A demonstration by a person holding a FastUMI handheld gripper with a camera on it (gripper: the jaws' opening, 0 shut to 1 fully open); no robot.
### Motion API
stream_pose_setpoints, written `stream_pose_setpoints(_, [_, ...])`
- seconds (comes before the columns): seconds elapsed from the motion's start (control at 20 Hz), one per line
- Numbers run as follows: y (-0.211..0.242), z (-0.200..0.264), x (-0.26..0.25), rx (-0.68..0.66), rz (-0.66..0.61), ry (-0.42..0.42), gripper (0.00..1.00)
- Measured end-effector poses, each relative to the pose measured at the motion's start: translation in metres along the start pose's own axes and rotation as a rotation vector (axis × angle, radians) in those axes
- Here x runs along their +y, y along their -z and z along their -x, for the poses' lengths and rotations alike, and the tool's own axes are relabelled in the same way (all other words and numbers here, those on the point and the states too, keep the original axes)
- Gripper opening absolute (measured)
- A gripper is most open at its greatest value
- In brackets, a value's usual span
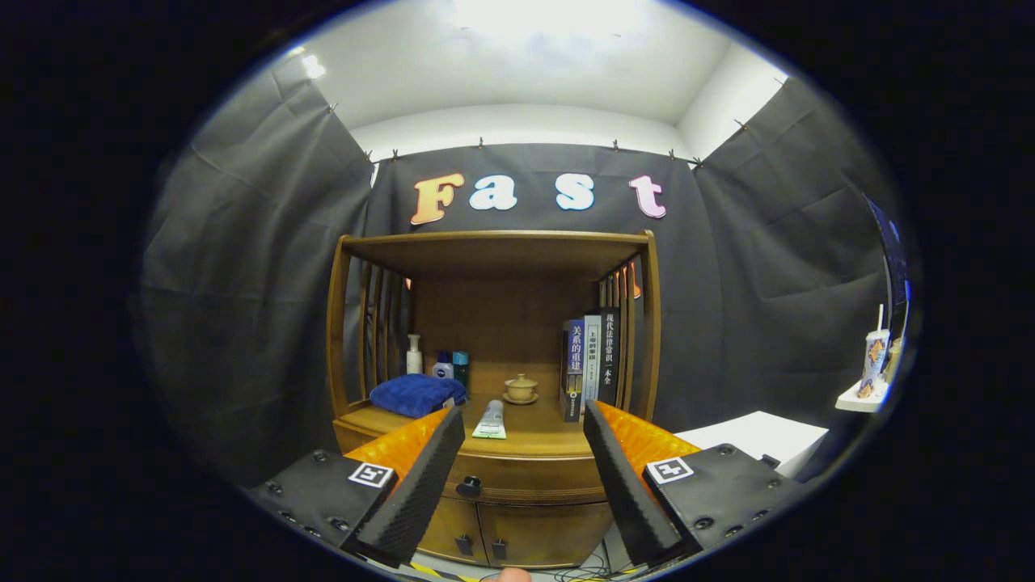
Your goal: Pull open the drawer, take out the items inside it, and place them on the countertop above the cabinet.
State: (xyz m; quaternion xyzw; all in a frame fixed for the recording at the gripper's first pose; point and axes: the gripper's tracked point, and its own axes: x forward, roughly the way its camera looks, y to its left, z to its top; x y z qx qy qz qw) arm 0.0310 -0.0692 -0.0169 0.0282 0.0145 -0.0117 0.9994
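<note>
Between open claw (524, 477) fingers: closed drawer (525, 477), apart.

Far ahead of my tongs, black cloth (242, 267) hangs on the walls, pinned up with little clips. Above it the ceiling (517, 73) is white, with a bright light (550, 16). Off to the side sits a white table (760, 432).

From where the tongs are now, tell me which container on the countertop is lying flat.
The white tube, lying flat near the countertop's front edge, between the open tongs. The bottles behind the blue towel stand upright.
</note>
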Motion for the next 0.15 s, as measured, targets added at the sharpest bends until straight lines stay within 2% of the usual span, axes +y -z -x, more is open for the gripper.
stream_pose_setpoints(0.15, [-0.002,0.0032,-0.0011,0.004,-0.008,0.004,0.98])
